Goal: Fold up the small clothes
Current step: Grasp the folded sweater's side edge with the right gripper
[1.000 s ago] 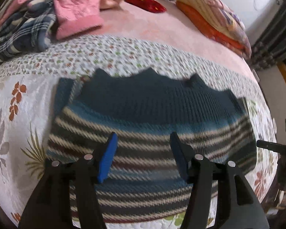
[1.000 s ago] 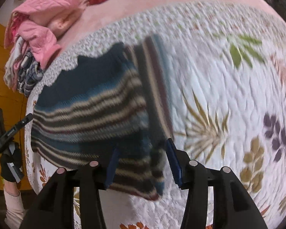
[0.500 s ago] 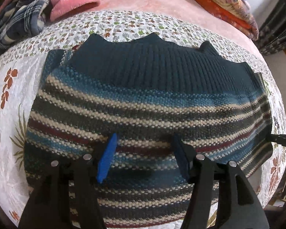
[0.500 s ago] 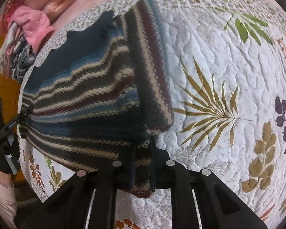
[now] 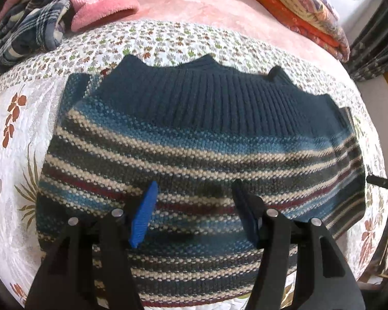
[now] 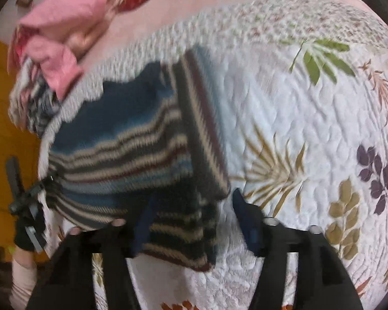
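Note:
A small knitted sweater (image 5: 194, 134), dark teal at the top with cream, blue and maroon stripes below, lies flat on the quilt. My left gripper (image 5: 194, 188) hovers open over its lower striped part, with nothing between the blue pads. In the blurred right wrist view the same sweater (image 6: 121, 139) shows a striped sleeve folded over its right side. My right gripper (image 6: 191, 199) stands open at the sweater's near corner, and the folded edge lies between the fingers without being pinched.
A white floral quilt (image 6: 310, 134) covers the bed. Pink and plaid clothes (image 5: 64, 7) are piled at the back left, folded orange and patterned bedding (image 5: 302, 13) at the back right. A gloved hand (image 6: 25, 230) holds the left gripper at the bed's edge.
Half a second ago my right gripper was shut on the sweater's near edge; now it is open. My left gripper dipped closer to the sweater, then drew back a little, staying open.

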`<state>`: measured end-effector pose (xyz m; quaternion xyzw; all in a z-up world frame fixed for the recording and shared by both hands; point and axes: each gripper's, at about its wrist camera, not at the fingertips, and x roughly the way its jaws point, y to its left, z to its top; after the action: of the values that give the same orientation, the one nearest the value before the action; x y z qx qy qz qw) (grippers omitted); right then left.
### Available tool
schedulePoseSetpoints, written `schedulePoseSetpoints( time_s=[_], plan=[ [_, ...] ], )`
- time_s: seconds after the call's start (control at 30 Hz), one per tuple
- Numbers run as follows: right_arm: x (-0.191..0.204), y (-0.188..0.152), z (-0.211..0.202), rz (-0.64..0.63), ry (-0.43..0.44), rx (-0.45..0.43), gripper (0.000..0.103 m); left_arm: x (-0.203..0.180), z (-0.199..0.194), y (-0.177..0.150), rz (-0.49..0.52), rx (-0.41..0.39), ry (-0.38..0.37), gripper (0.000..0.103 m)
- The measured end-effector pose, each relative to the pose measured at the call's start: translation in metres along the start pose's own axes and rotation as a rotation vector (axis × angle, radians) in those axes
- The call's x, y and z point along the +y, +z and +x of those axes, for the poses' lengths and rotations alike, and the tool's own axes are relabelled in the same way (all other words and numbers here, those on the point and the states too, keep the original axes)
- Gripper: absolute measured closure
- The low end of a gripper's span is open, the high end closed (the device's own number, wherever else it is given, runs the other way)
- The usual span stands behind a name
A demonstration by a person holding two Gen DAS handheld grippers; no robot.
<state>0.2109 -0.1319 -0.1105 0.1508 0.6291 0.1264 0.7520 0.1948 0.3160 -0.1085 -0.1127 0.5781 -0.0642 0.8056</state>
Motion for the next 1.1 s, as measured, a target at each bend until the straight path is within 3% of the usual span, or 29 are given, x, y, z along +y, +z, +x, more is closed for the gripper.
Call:
schedulePoseSetpoints(
  time_s=[0.23, 0.63, 0.67, 0.8, 0.87, 1.1],
  plan=[
    [-0.015, 0.006, 0.026, 0.058, 0.041, 0.063, 0.031, -0.003, 0.003, 0.0, 0.005, -0.001, -0.001, 0.042],
    [-0.015, 0.017, 0.053, 0.076, 0.066, 0.07, 0.029, 0.013, 0.011, 0.003, -0.024, 0.001, 0.007, 0.042],
    [-0.015, 0.018, 0.053, 0.071, 0.067, 0.067, 0.03, 0.013, 0.011, 0.002, -0.025, 0.001, 0.007, 0.042],
    [-0.01, 0.017, 0.054, 0.049, 0.052, 0.04, 0.058, 0.014, 0.012, 0.002, -0.022, 0.002, 0.007, 0.042],
    [-0.006, 0.017, 0.053, 0.032, 0.06, 0.033, 0.065, 0.014, 0.012, 0.002, -0.018, 0.002, 0.007, 0.042],
    [-0.008, 0.017, 0.053, 0.033, 0.068, 0.026, 0.068, 0.017, 0.014, 0.002, -0.017, 0.003, 0.007, 0.041]
  ],
)
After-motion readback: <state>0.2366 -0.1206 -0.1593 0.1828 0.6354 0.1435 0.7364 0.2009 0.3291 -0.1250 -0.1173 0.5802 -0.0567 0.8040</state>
